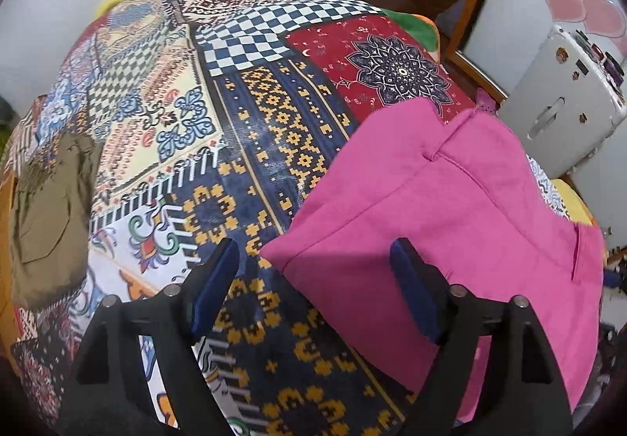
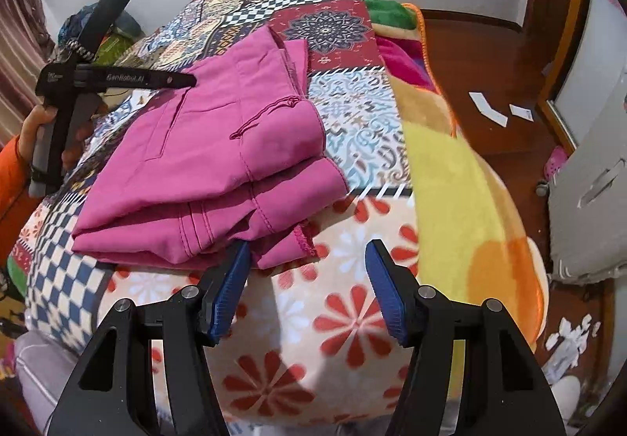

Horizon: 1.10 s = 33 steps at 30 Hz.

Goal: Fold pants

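Pants [image 2: 219, 146] are lying folded in stacked layers on the patterned blanket [image 1: 235, 130], apparently so the bundle is kept flat. Nothing is being gripped: the left gripper [image 1: 313, 279] and right gripper [image 2: 307, 279] are both being held spread, empty, beside the fabric.

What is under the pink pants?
The folded pink pants lie on a patchwork blanket covering the bed. The part of the blanket right beneath them is hidden, so anything there cannot be seen.
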### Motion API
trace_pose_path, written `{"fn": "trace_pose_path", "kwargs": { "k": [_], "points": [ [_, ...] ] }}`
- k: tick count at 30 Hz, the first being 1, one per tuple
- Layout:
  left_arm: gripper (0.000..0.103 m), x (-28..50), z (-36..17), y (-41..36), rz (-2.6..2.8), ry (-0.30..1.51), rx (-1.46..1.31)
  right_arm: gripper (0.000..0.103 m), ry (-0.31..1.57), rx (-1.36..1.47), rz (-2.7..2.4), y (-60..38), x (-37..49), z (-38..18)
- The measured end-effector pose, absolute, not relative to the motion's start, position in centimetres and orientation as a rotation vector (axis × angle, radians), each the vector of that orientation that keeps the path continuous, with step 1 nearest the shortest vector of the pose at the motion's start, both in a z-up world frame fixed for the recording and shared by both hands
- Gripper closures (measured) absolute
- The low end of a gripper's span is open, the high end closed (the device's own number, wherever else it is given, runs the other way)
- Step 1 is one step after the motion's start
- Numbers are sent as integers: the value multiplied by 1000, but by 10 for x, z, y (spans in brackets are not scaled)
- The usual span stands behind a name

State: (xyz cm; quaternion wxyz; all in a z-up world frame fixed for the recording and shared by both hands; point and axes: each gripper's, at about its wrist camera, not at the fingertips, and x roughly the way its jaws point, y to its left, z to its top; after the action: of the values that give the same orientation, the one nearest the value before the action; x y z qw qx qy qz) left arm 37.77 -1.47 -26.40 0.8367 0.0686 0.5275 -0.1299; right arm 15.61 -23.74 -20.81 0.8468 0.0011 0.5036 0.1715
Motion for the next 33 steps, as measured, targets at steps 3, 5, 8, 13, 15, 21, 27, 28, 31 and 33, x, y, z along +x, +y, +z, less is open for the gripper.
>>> {"fn": "trace_pose_path", "kwargs": {
  "k": [3,5,8,13,15,21,27,28,31,33],
  "points": [
    [46,376,-267,-11,-312,1112,100,46,1055,3,348,-241,167,-208],
    [53,372,-269,-11,-325,1112,82,46,1052,2,337,-243,175,-208],
    [72,366,-267,-13,-321,1106,92,46,1046,-2,323,-243,183,-209],
    [88,355,-262,-3,-293,1090,77,46,1040,-13,294,-246,191,-206],
    [90,346,-259,1,-279,1080,76,46,1026,-7,288,-249,188,-198],
    [93,315,-244,8,-254,1049,70,46,979,33,287,-256,177,-176],
    [93,273,-229,23,-244,1041,21,46,950,17,316,-244,168,-165],
    [93,263,-227,27,-240,1042,10,46,947,16,324,-241,166,-164],
    [93,239,-222,36,-225,1040,-19,46,941,5,352,-229,163,-161],
    [93,223,-219,43,-216,1036,-40,46,938,-1,372,-221,162,-160]
  ]
}}
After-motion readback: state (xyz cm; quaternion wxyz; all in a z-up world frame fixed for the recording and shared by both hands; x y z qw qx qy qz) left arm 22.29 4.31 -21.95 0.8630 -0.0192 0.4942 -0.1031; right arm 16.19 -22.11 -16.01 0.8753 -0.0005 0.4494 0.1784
